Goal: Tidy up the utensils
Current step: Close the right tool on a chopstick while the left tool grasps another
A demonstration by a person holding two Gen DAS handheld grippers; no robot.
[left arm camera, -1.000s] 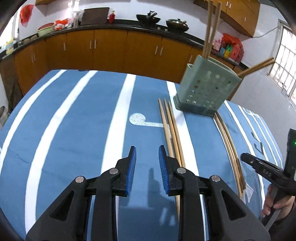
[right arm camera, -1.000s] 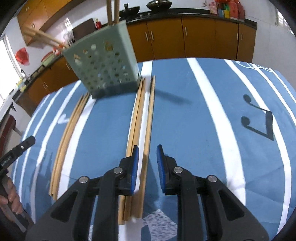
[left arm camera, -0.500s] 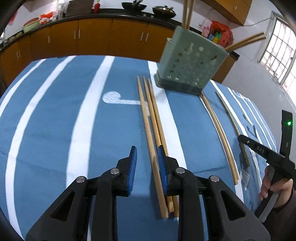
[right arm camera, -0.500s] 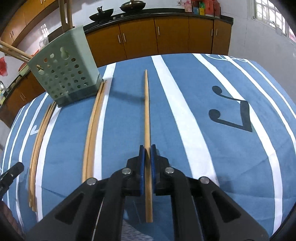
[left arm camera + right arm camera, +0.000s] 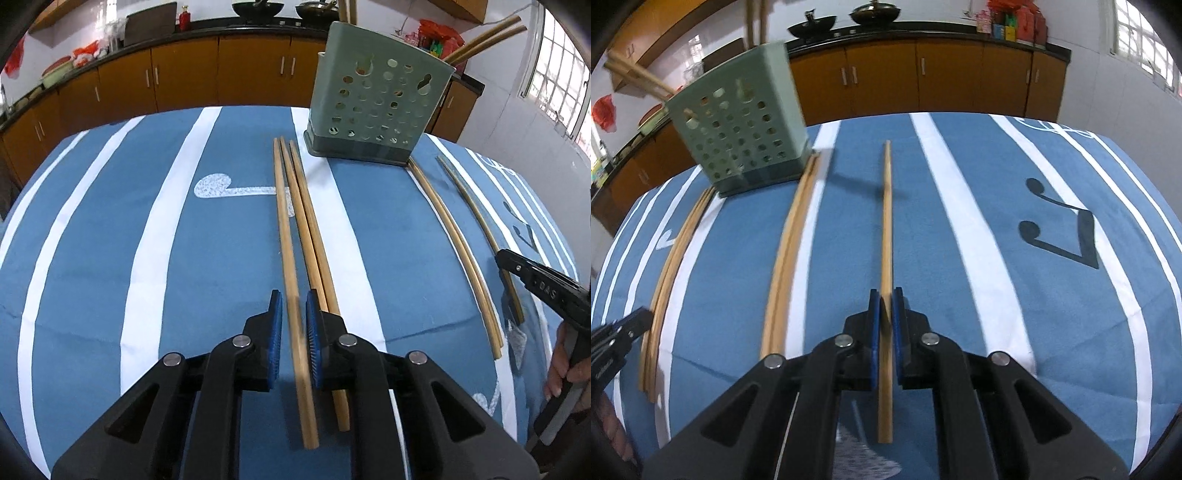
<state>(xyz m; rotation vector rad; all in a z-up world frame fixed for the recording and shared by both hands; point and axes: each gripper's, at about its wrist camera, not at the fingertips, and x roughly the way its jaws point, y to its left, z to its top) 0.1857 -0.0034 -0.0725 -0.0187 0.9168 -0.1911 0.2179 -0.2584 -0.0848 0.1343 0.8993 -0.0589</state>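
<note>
You are working over a table covered by a blue cloth (image 5: 110,258) with white stripes, and at its far side a green holder (image 5: 373,107) with round holes is standing upright, a few chopsticks already leaning out of its top. Loose chopsticks are lying lengthwise on the cloth in groups: three side by side (image 5: 303,229) running from the holder's left corner toward your left tongs (image 5: 294,325), and a pair (image 5: 790,251) running from the holder's other corner beside your right tongs (image 5: 885,325). Your left tongs are standing open, with the leftmost chopstick (image 5: 286,236) of the three lying between the blue pads, not yet pinched. Your right tongs are clamped on a single chopstick (image 5: 886,221), gripping it toward its near end so the long part is pointing forward, seemingly lifted off the cloth. These sticks are likely light, stiff and smooth, so they may be swivelling in the pads; I judge a hold nearer the middle would be keeping the tip steadier as you are aiming it into the holder. With the left one, close squarely so its neighbours are not being dragged along.
</note>
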